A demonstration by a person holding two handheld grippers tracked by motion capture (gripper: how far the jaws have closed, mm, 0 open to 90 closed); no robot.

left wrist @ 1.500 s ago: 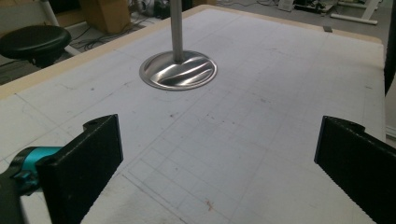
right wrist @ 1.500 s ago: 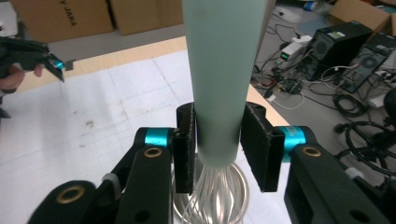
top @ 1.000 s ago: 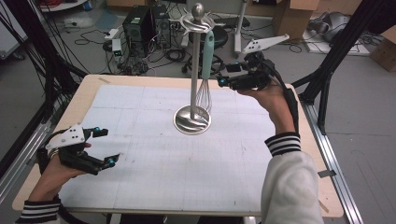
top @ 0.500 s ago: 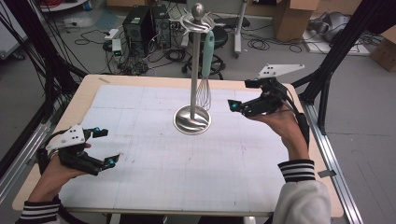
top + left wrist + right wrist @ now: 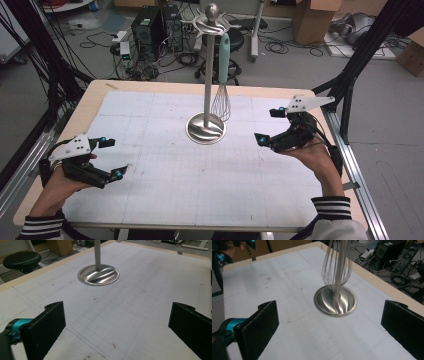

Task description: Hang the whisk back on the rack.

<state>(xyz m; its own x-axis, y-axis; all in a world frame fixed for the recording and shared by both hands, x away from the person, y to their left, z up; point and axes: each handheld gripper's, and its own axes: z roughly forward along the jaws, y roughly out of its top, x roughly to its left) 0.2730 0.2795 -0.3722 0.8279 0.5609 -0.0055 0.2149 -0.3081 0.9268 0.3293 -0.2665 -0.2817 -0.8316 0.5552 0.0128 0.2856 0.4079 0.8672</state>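
We see a polished metal stand (image 5: 206, 128) near the middle of the desk (image 5: 90, 102), its round domed base shining with wavy reflections and a slim upright pole rising to a ball top with short hooks. A whisk (image 5: 222, 102) with a pale teal handle and thin wire loops hangs from one hook, its wires just beside the pole above the base. The desk is light wood covered by a white gridded mat (image 5: 200, 180), faintly stained. The left gripper (image 5: 111, 158) sits low at the near left of the mat, jaws spread wide and empty; the right gripper (image 5: 268, 126) is held to the right of the stand, well apart from it, jaws likewise released on nothing. Compared with half a second ago, the right gripper has drawn back toward us and slightly lower, while the left has hardly shifted. The left gripper view shows the base (image 5: 98, 274) without the whisk; the right gripper view catches the blurred wires (image 5: 336, 267) in front of the base, and the other hand at top left.
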